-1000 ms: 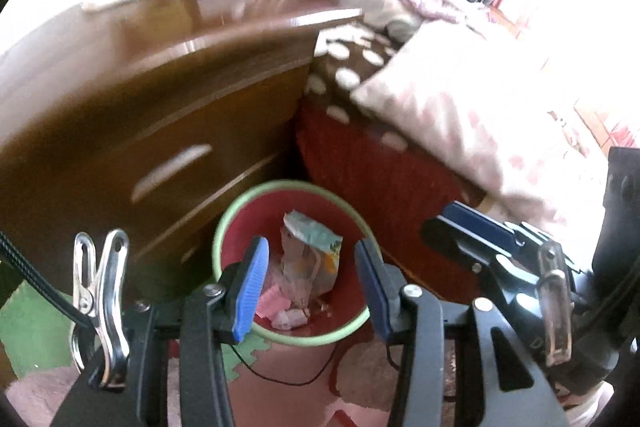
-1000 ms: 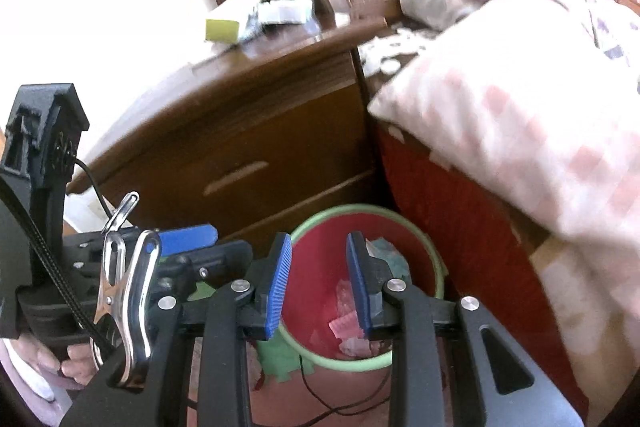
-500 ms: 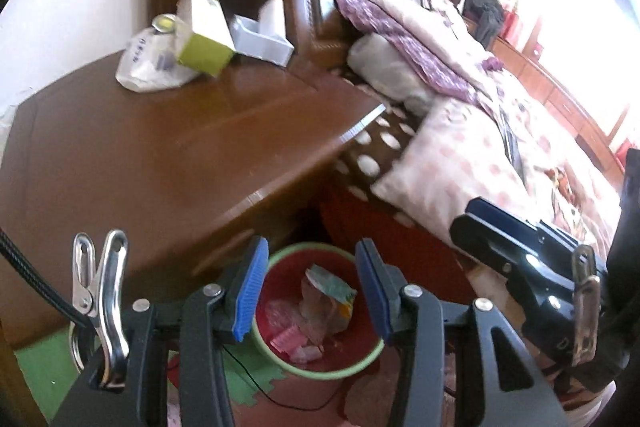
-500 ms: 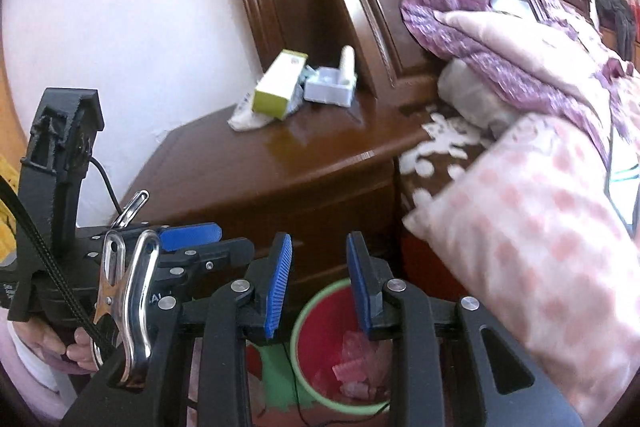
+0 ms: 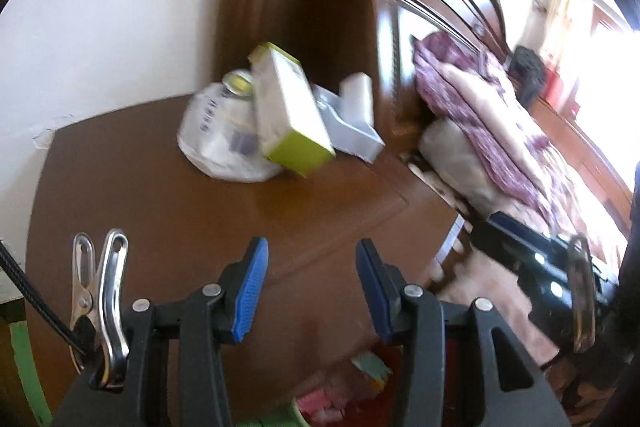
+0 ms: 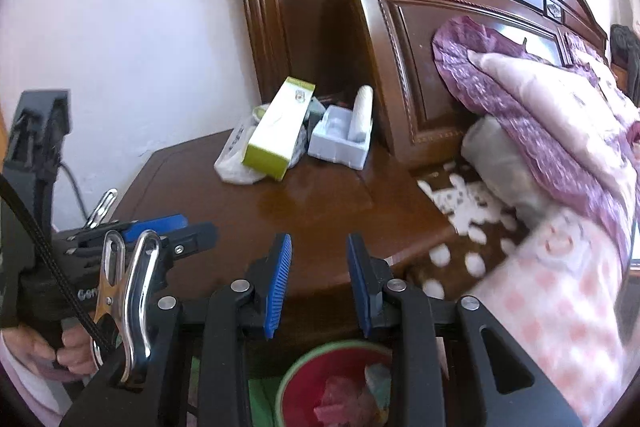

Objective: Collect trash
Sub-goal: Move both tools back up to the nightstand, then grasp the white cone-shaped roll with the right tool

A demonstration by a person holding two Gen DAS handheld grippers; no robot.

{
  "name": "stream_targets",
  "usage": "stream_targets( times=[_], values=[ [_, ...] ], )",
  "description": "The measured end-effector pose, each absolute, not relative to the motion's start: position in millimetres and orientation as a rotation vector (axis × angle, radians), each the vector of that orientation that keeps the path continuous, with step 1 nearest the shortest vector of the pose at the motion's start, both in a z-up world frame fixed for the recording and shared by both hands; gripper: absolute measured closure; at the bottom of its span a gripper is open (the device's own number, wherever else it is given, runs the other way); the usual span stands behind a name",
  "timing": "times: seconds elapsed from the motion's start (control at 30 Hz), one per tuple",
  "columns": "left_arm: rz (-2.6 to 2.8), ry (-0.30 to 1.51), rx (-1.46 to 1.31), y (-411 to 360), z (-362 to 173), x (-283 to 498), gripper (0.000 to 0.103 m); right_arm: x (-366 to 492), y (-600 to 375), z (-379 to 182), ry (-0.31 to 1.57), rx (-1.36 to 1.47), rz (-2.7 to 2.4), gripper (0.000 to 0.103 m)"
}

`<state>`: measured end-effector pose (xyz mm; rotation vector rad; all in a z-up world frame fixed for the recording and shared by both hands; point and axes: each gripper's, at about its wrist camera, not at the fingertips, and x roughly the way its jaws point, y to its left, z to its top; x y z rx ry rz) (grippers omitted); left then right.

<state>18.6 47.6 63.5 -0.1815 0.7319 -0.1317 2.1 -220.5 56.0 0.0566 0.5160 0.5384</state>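
Bedside table [image 6: 320,211] is seen bearing a box [image 6: 276,131], bag [image 5: 216,135] and tray [image 6: 340,143]; left tool [image 5: 312,283] and right tool [image 6: 319,279] are held part-open, empty.

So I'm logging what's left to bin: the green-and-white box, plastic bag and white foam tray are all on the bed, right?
Not on the bed. The green-and-white box, plastic bag and white foam tray sit on the wooden nightstand beside the bed, at its back near the headboard. The right wrist view shows it clearly.
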Motion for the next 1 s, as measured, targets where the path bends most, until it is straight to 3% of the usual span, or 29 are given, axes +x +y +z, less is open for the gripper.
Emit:
stream_targets(
  times=[0.37, 0.87, 0.93, 1.0],
  values=[
    [-0.052, 0.738, -0.229, 76, 39, 43, 0.053, 122, -176, 75, 0.515, 0.004, 0.453, 0.070],
    [-0.034, 0.744, -0.262, 91, 32, 50, 0.051, 242, -148, 48, 0.642, 0.061, 0.392, 0.070],
    [-0.031, 0.746, -0.263, 91, 31, 50, 0.051, 244, -148, 49, 0.645, 0.051, 0.410, 0.092],
    [-0.031, 0.747, -0.260, 91, 30, 50, 0.051, 242, -148, 49, 0.648, 0.031, 0.417, 0.094]
  ],
)
